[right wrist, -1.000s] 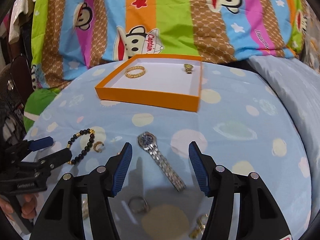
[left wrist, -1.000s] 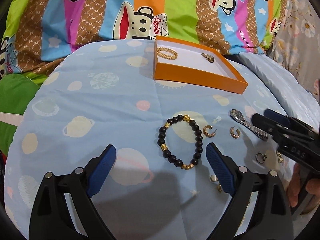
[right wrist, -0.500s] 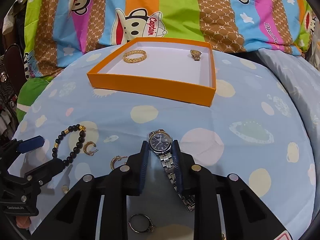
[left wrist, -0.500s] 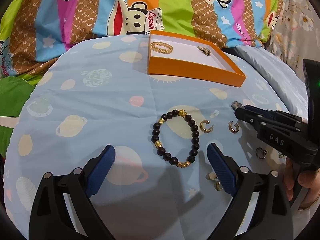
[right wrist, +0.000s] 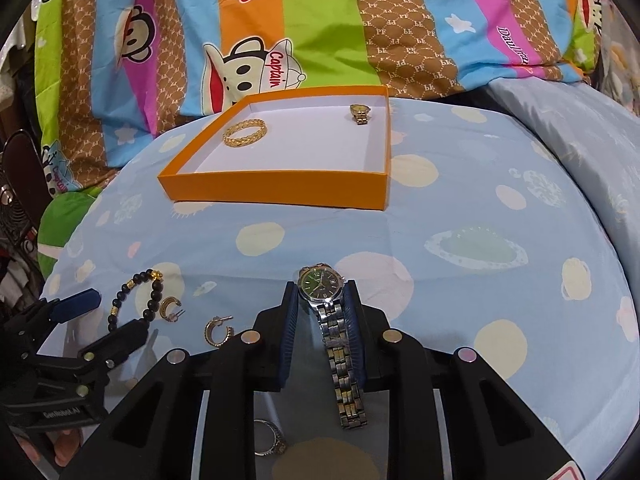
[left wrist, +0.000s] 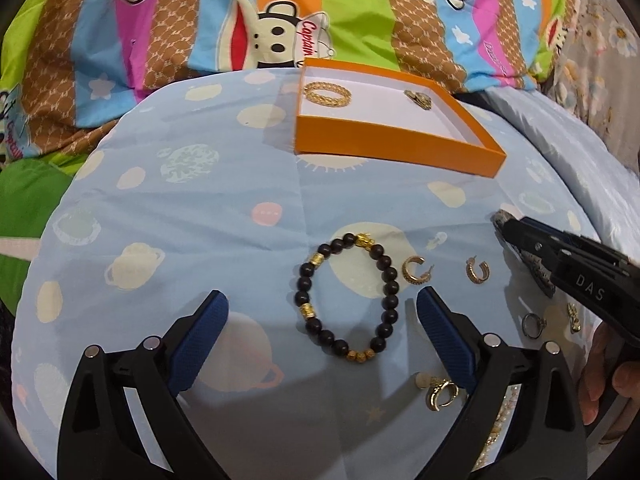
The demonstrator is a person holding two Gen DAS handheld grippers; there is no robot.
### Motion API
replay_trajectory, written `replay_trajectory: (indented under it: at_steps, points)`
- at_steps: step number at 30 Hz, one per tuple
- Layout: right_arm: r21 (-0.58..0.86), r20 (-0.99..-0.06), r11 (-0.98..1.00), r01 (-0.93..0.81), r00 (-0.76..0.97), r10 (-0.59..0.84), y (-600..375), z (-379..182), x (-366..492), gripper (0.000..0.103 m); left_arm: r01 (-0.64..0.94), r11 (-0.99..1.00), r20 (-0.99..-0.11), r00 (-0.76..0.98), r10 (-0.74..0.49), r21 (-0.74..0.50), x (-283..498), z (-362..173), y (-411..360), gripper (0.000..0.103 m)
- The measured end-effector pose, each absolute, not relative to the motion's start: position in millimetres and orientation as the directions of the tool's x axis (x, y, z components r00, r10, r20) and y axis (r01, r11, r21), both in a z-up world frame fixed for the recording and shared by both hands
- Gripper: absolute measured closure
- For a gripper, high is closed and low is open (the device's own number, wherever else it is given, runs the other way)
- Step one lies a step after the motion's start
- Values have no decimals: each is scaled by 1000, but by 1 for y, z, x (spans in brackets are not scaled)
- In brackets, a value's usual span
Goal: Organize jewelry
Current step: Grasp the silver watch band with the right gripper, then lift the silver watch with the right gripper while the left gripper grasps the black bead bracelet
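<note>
My right gripper (right wrist: 321,288) is shut on a silver watch (right wrist: 344,380), its blue pads pressing the band just below the dark dial. The band trails back over the blue cloth. In the left wrist view that gripper (left wrist: 502,222) reaches in from the right, over the watch (left wrist: 538,274). My left gripper (left wrist: 321,298) stands open just above a black and gold bead bracelet (left wrist: 304,280), holding nothing. An orange box (right wrist: 272,188) at the back holds a gold woven bracelet (right wrist: 245,132) and a small gold watch (right wrist: 360,113).
Two gold hoop earrings (left wrist: 414,270) (left wrist: 477,272) lie between the bracelet and the silver watch. A silver ring (left wrist: 532,324) and small gold pieces (left wrist: 440,394) lie nearer. A striped cartoon quilt (left wrist: 200,20) rises behind the box. A hand (left wrist: 616,380) grips the right tool.
My right gripper's jaws have come together around the silver watch, from wide apart to pressed on the band. The left gripper has stayed open over the bead bracelet.
</note>
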State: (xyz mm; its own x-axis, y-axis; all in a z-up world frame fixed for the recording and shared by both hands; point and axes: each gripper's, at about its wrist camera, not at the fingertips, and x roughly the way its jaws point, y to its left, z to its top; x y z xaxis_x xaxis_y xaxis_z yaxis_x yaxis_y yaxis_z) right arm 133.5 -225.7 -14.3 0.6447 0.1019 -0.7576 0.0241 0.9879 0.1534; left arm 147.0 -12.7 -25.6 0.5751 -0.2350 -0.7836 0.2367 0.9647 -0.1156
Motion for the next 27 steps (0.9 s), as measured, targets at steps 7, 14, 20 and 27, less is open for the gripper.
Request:
replay_trajectory:
  at_steps: [7, 14, 20, 27]
  points:
    - [182, -724, 981, 65, 684, 89, -246, -1, 122, 82, 208, 967, -778, 581, -241, -145, 147, -25, 0, 10]
    - [258, -661, 957, 132, 746, 75, -286, 23, 105, 88, 253, 960, -782, 571, -250, -122, 145, -25, -10, 10]
    - [258, -673, 957, 132, 735, 81, -287, 19, 108, 103, 278, 959, -803, 560, -205, -52, 149, -29, -25, 9]
    - [209, -726, 957, 200, 687, 16, -289, 1, 117, 53, 270, 962, -813, 554, -178, -27, 157, -31, -32, 6]
